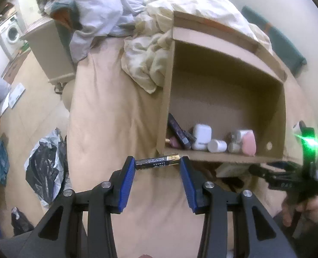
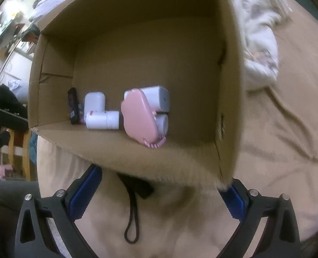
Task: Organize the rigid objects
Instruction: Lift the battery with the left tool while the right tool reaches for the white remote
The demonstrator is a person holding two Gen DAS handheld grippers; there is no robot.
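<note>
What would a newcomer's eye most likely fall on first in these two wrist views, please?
Probably the battery, clamped end to end between the blue pads of the left hand-held gripper, just short of the cardboard box on the beige bed. Next, the pink case among white items along the box's near wall. The right hand-held gripper stands wide open at the box's near edge, over a black strap.

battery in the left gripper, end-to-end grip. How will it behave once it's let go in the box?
The battery is a smooth rigid cylinder, so it will probably roll on the cardboard box floor. Held only by its ends between the left gripper's pads, it may pivot or slip. It looks small and likely light.
</note>
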